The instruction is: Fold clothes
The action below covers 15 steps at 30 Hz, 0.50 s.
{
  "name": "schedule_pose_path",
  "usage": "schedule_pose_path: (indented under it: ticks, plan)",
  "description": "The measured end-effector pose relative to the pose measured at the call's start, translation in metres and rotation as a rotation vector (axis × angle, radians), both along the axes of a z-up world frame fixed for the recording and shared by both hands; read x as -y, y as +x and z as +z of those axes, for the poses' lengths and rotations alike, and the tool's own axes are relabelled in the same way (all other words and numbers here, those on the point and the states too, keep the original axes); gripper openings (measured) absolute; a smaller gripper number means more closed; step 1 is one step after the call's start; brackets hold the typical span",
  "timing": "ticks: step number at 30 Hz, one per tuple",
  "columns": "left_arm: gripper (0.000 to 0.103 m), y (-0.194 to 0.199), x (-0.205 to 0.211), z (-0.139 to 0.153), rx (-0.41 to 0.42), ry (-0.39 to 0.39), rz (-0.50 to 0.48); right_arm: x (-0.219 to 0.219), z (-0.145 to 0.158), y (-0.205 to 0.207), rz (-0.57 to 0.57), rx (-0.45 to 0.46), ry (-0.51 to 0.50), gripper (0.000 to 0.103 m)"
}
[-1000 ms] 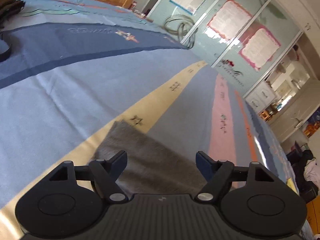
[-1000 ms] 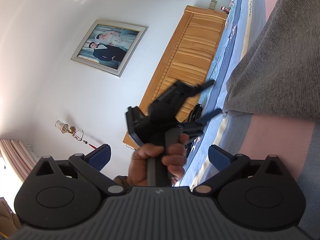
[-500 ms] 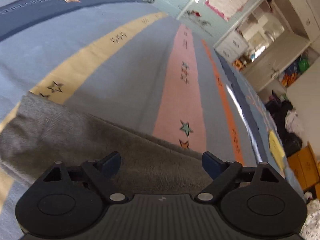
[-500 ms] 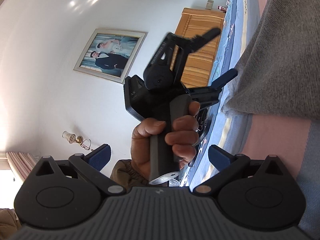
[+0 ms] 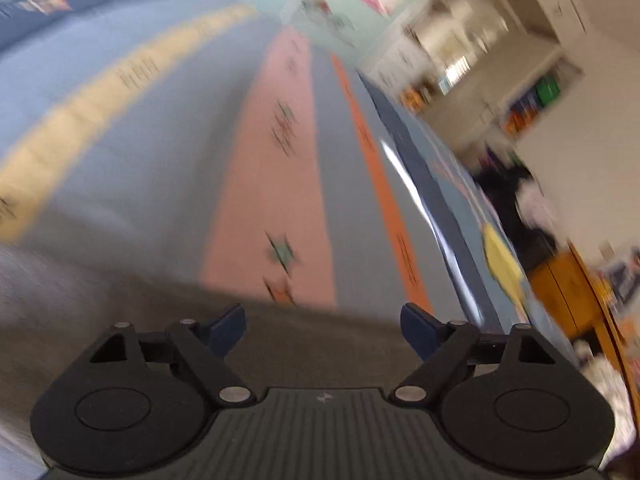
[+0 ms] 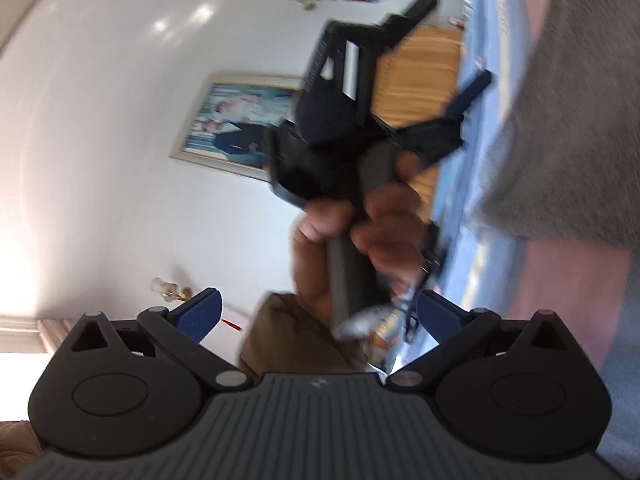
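Grey knit garment (image 5: 120, 320) lies across the bottom of the left wrist view on a striped bedsheet (image 5: 160, 152), just ahead of the left gripper (image 5: 322, 326), whose blue-padded fingers stand wide apart, empty. In the right wrist view the right gripper (image 6: 316, 314) also gapes empty; a hand (image 6: 360, 232) holding the other gripper fills the centre, the garment at upper right.

The garment (image 5: 120, 320) lies on the bedspread (image 5: 260, 160), under the left tool (image 5: 322, 326).

A striped blue bedspread (image 5: 160, 160) covers the bed, with a grey garment (image 5: 100, 312) lying directly on it.
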<state>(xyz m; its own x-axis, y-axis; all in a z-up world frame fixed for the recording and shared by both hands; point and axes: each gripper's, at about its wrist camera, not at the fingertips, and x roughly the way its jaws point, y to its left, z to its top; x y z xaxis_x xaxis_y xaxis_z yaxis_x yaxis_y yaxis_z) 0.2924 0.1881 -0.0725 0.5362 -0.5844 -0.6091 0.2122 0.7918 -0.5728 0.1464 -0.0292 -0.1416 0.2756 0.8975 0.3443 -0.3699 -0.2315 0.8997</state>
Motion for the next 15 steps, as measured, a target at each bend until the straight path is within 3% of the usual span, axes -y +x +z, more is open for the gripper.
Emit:
schedule_pose_path:
  ticks: [4,5,7,8,11,12,15]
  plan:
    - [0.076,0.018,0.008,-0.011,0.006,0.090,0.085,0.014,-0.001,0.001,-0.044,-0.012,0.106,0.103]
    - [0.067,0.024,0.007,-0.010,0.000,0.109,0.113,0.017,-0.003,0.002,-0.042,-0.021,0.149,0.103]
    - [0.066,0.028,0.011,-0.003,-0.011,0.196,0.162,0.025,0.001,0.000,-0.080,-0.003,0.161,0.103]
    - [0.067,0.024,0.015,0.001,-0.001,0.182,0.143,0.030,0.004,-0.001,-0.107,0.012,0.153,0.103]
    - [0.076,-0.003,0.026,0.015,0.039,0.030,0.045,0.056,0.018,-0.011,-0.244,0.065,0.134,0.103]
    - [0.080,-0.011,0.033,0.014,0.033,-0.017,0.012,0.068,0.025,-0.015,-0.296,0.092,0.146,0.103]
    - [0.082,-0.026,0.060,0.002,-0.011,-0.107,-0.077,0.113,0.040,-0.023,-0.465,0.139,0.187,0.103]
